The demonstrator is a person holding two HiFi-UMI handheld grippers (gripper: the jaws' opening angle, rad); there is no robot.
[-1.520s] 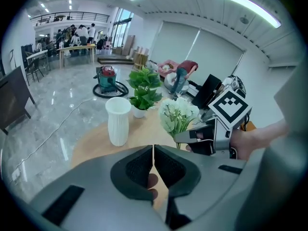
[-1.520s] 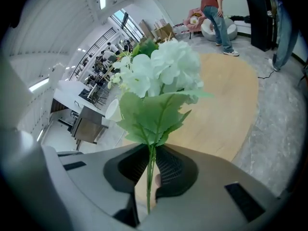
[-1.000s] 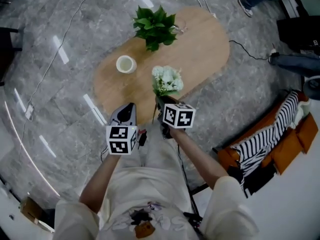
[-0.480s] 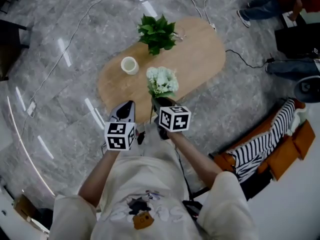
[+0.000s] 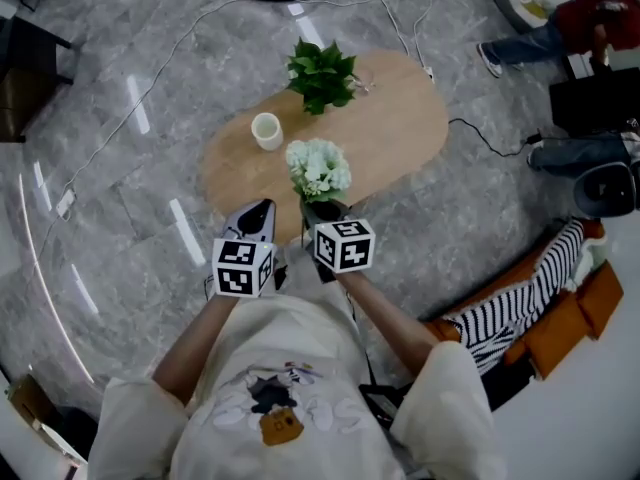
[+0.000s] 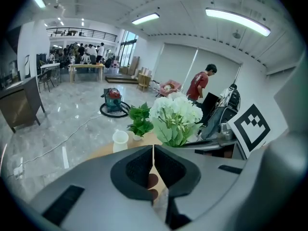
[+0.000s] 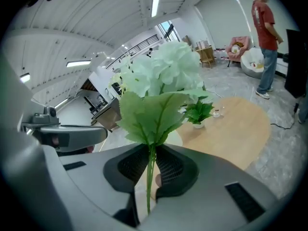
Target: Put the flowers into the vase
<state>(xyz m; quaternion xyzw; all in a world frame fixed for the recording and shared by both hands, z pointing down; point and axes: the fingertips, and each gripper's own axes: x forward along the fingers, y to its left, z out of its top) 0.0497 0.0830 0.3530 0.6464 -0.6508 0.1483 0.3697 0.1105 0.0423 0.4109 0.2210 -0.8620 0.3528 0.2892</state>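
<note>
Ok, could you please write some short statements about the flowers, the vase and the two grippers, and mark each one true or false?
1. The white vase stands on the table. True.
2. The right gripper is shut on the stems of the flowers. True.
3. The left gripper also holds a flower. False: its jaws are together with nothing between them.
4. The flowers are in the vase. False: the right gripper holds them in the air, apart from the vase.
5. A green potted plant stands on the table. True.
</note>
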